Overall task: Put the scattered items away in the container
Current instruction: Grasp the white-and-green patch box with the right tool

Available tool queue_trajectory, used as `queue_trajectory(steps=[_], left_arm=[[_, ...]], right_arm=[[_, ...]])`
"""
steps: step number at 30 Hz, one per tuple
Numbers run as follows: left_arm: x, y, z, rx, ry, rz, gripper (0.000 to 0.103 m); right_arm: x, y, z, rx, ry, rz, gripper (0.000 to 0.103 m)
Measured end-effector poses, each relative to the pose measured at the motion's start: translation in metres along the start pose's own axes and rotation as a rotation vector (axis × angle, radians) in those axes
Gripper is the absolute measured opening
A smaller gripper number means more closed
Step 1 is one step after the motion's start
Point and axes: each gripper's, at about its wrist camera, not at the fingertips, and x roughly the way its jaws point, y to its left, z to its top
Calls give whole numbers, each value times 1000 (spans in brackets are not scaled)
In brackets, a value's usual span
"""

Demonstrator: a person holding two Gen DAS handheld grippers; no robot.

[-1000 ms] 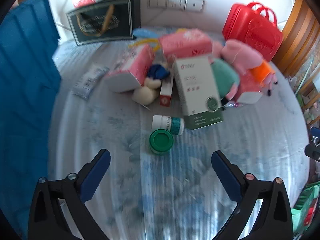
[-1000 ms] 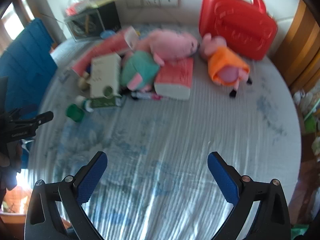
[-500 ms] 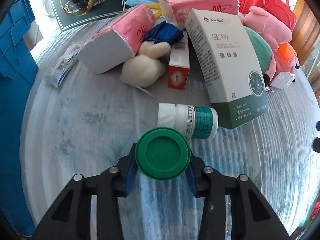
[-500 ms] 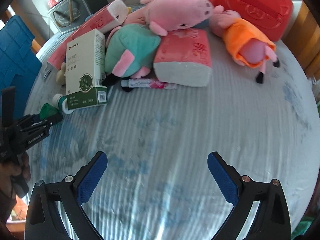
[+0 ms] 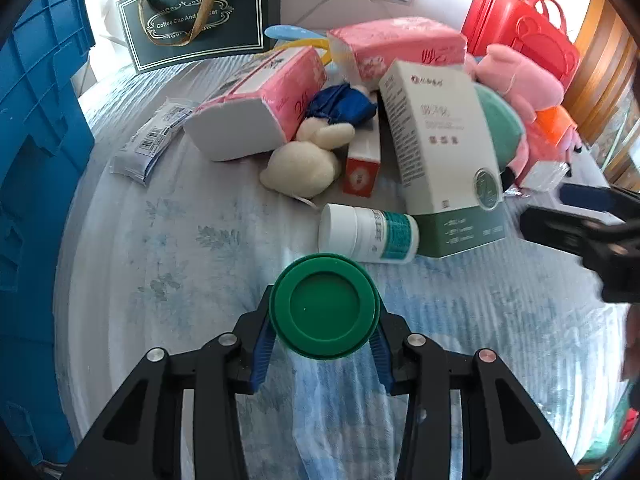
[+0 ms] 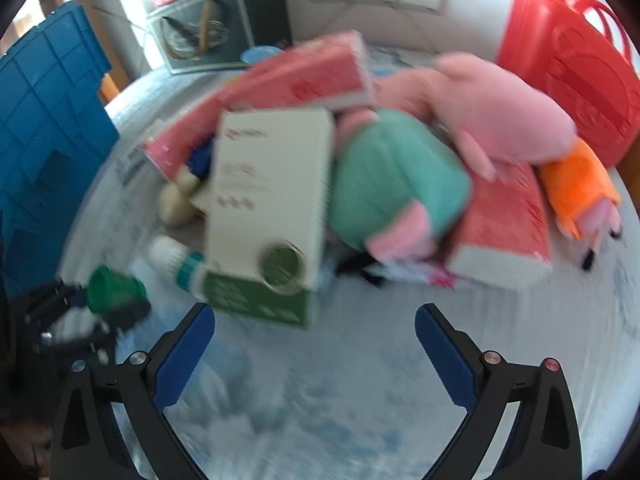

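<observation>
Above bedsheet [image 5: 168, 264]: left claw [image 5: 324, 344] clamped on green jar [image 5: 324, 306]; right claw [image 6: 314, 344] wide open, holding nothing.

Your left gripper [image 5: 324, 344] is clamped on the green-lidded jar [image 5: 324, 306] at lower centre. The white pill bottle [image 5: 368, 234] lies just above it, touching the white-green box [image 5: 440, 152]. Blue crate [image 5: 36, 140] fills the left edge. Blurred dark shape at right, probably your right gripper [image 5: 592, 224].

A bed with a pale blue floral sheet [image 5: 192, 264] carried the clutter. Ahead of the left gripper [image 5: 324, 344] lay a white medicine bottle [image 5: 368, 232] on its side, touching a white-and-green box [image 5: 440, 152]; farther ahead-left lay a wrapped packet [image 5: 154, 140].
</observation>
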Motion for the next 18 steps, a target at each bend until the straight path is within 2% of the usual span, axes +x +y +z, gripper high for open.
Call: queue_trajectory(steps=[6,18], left_arm=[[-11,12,-4,-51,-26,-64,41],[-20,39,-29,-107,-11,-63,41]], right_arm=[[16,15,15,58,-8,32,102],[35,22,30,103,-5,22,102]])
